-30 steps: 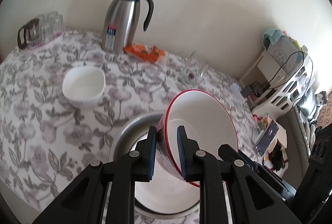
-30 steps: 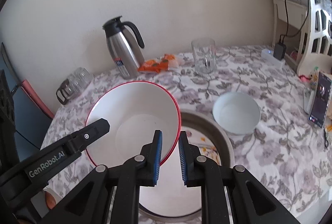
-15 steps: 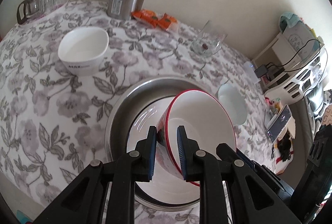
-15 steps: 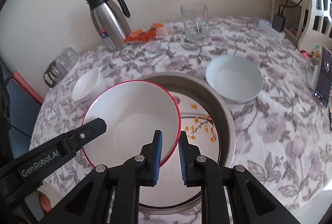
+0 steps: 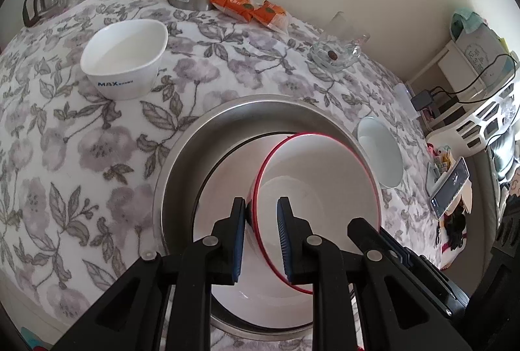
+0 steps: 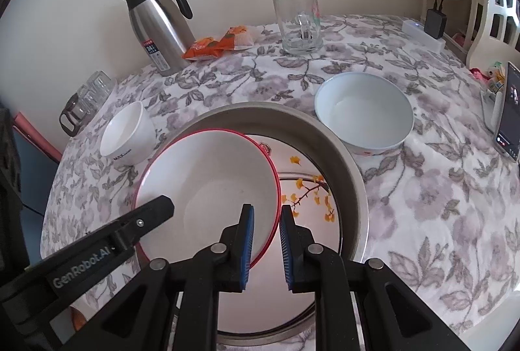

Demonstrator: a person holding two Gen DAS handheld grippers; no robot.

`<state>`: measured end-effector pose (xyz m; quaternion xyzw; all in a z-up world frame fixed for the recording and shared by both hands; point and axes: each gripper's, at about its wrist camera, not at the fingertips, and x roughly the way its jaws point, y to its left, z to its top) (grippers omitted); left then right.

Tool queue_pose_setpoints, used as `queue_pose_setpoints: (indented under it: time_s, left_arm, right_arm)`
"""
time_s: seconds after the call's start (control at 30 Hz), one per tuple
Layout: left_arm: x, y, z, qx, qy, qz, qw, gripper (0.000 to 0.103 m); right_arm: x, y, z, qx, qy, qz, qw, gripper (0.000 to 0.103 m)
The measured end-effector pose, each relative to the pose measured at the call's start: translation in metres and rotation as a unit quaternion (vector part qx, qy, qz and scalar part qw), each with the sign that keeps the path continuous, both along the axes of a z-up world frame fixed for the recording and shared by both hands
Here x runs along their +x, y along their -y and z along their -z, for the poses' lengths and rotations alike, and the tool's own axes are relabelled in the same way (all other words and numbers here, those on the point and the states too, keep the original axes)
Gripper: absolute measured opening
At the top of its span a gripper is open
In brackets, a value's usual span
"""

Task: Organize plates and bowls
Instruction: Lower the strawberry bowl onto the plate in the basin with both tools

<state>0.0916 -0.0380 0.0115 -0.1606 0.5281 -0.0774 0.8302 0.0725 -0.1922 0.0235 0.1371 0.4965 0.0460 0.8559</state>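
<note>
Both grippers hold one red-rimmed white bowl [image 5: 318, 182] by its rim, low inside a round steel basin [image 5: 260, 105]. My left gripper [image 5: 260, 240] is shut on its left rim; my right gripper [image 6: 265, 237] is shut on its right rim [image 6: 273, 204]. In the right wrist view the bowl [image 6: 214, 188] sits over a white plate with yellow leaves [image 6: 308, 188] lying in the basin [image 6: 354, 169]. A white square bowl marked MAX [image 5: 125, 61] stands left of the basin. A pale blue-white bowl [image 6: 364, 113] stands right of it.
A steel thermos jug [image 6: 156, 29], orange snack packets [image 6: 217, 44] and a glass mug [image 6: 299, 22] stand at the back of the flowered tablecloth. Small glasses [image 6: 87, 97] sit at the left edge. A phone [image 6: 507, 110] and a white shelf with cables are at the right.
Both grippers have lowered the red-rimmed bowl from above the table down into the steel basin, over the plate. Both stay shut on its rim.
</note>
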Motion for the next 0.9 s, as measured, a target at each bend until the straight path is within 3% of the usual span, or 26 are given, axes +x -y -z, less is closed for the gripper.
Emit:
queue_pose_setpoints:
  time_s: [0.9]
  left_arm:
    - [0.013, -0.003, 0.005, -0.032, 0.001, -0.01, 0.9994, 0.02]
  right_arm:
    - [0.013, 0.004, 0.003, 0.004, 0.016, 0.01, 1.0, 0.017]
